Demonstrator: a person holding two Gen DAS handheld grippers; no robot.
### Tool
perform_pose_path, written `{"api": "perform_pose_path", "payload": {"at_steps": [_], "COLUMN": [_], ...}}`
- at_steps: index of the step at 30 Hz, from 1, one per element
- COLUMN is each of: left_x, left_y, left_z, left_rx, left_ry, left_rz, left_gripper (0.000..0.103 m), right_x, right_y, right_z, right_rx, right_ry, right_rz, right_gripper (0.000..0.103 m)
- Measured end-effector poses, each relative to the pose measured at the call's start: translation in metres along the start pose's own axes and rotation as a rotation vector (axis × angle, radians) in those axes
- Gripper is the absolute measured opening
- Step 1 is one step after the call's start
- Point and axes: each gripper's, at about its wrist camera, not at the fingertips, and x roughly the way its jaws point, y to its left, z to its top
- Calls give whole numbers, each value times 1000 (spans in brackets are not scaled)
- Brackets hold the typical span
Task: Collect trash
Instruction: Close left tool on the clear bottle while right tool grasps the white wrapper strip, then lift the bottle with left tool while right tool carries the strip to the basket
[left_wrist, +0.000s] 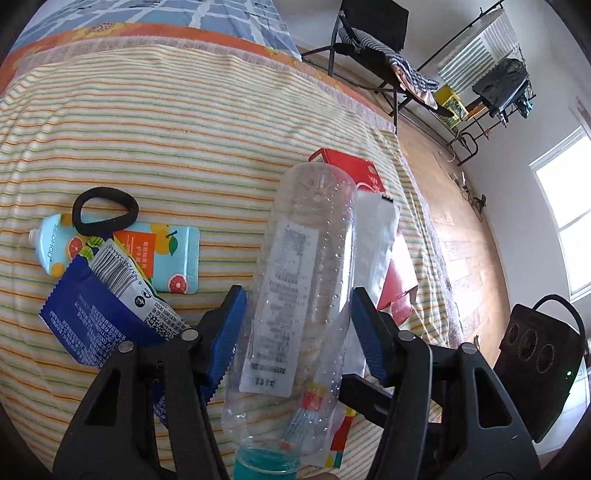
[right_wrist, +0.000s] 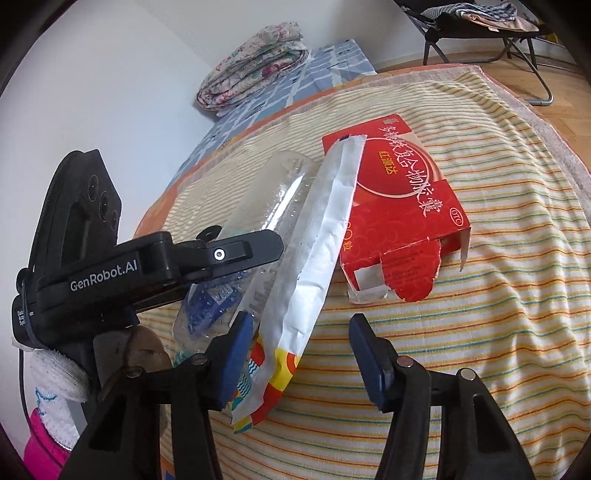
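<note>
An empty clear plastic bottle (left_wrist: 303, 280) with a teal cap lies on the striped bedcover, between the fingers of my left gripper (left_wrist: 297, 325). The blue pads sit on both sides of it, close or touching. It also shows in the right wrist view (right_wrist: 273, 199). A white crumpled wrapper (right_wrist: 314, 266) leans on the bottle and on an opened red medicine box (right_wrist: 402, 206). My right gripper (right_wrist: 297, 354) is open, with the wrapper's lower end beside its left finger. A blue snack wrapper (left_wrist: 99, 314) lies left of my left gripper.
A hand-cream tube (left_wrist: 122, 254) and a black hair tie (left_wrist: 105, 210) lie on the bedcover (left_wrist: 166, 147) at left. A folded quilt (right_wrist: 255, 66) lies by the wall. A folding chair (left_wrist: 369, 48) and clothes rack (left_wrist: 491, 85) stand beyond the bed.
</note>
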Motion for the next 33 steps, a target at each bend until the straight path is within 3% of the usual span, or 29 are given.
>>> {"api": "perform_pose_path", "payload": {"at_steps": [5,7,19,33], "left_x": [-5,-8,-43,-107], "left_y": [4,6,3,2], "left_z": [-2,-2,-13,-45], "left_rx": [-1,-4,41,86], "left_ry": [-24,-37,-87,-152], "left_rz": [10,17,53,81], "left_gripper": [59,59,58,57], "right_x": [2,5,-7,-49], "right_y": [3,4,19,45], "right_z": [1,2,-1,-18], "right_rx": [-5,-12,-46,-87], "right_ry": [-3,6,-16,-56], "right_rz": [0,-1,-39,-70], "right_gripper": [55,36,10,5]}}
